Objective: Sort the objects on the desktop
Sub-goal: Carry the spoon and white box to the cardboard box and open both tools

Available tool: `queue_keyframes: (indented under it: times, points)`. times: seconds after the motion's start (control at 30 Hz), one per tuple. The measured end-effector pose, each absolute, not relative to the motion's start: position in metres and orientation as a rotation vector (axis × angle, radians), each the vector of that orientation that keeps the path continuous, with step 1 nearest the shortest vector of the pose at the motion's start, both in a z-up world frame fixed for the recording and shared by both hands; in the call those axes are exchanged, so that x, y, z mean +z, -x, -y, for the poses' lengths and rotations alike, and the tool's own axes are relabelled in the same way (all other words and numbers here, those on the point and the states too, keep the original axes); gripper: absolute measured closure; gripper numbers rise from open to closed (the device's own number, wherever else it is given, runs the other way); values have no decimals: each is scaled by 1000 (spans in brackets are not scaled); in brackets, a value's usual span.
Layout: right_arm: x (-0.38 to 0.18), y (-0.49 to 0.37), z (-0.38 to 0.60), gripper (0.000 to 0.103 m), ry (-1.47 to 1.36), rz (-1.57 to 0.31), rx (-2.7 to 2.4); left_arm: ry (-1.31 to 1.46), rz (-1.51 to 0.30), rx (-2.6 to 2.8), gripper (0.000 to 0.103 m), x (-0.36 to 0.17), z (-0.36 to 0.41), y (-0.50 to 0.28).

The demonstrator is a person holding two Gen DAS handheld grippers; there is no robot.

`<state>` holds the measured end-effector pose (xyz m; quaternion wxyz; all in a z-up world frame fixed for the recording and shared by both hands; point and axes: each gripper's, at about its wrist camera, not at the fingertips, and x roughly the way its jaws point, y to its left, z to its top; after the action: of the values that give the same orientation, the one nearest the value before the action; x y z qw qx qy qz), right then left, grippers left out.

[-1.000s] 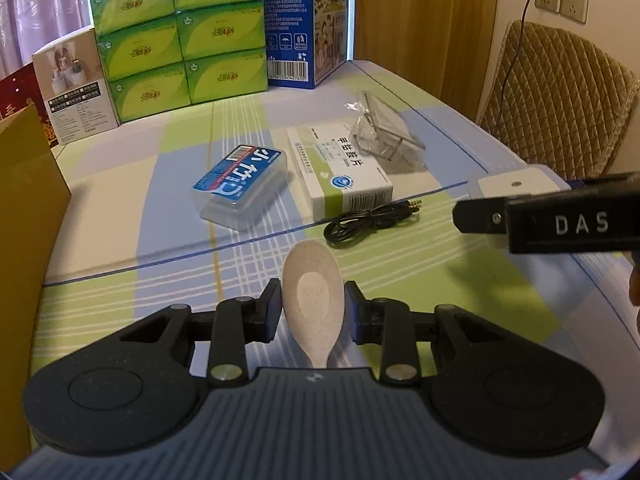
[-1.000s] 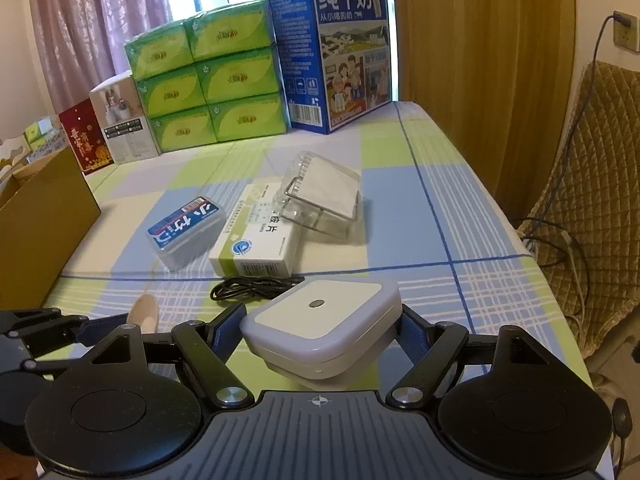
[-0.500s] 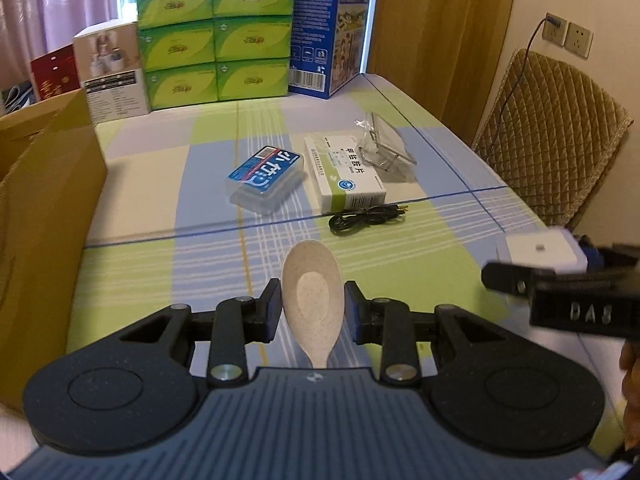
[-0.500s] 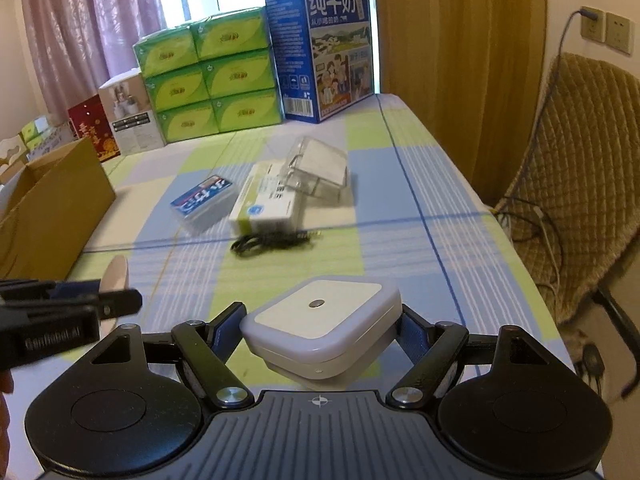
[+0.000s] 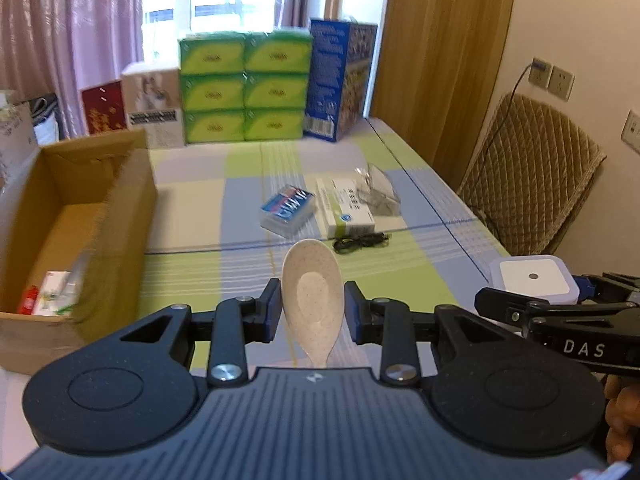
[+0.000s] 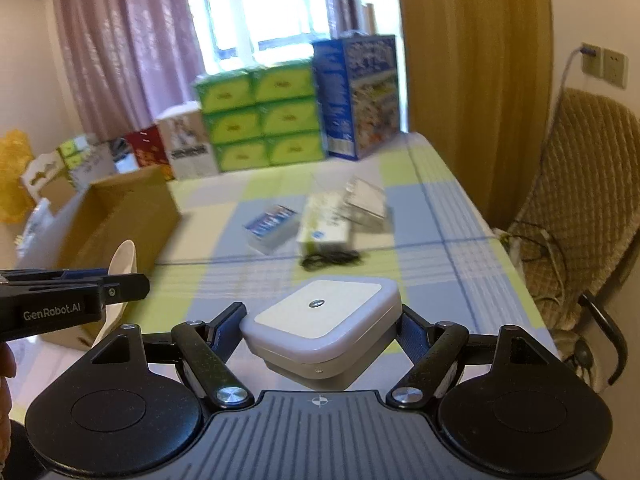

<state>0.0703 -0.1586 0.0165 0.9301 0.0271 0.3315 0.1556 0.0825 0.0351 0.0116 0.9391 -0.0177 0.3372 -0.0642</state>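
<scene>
— Daylight pours through the window (image 6: 260, 20), glaring white behind the curtains (image 6: 120, 48).
— Motion blur smears the table's far edge; the right view's probably softest, fisheye bending the corners.

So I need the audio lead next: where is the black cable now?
In the left wrist view the black cable lies coiled on the tablecloth, just in front of the white medicine box, beyond the held spoon.
</scene>
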Motion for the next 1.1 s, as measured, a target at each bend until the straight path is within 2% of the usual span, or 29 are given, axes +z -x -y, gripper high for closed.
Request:
queue_keyframes:
  times: [0.27, 0.6, 0.87, 1.1]
  points:
    - [41, -49, 93, 27, -29, -649, 477, 40, -646, -73, 76, 54, -96, -45]
    - [59, -47, -20, 27, 39, -616, 706, 47, -631, 60, 76, 89, -213, -27]
    - [56, -83, -98, 27, 78, -625, 796, 57, -647, 104, 76, 95, -281, -57]
    - [37, -125, -139, 27, 96, -634, 838, 81, -674, 79, 76, 82, -313, -115]
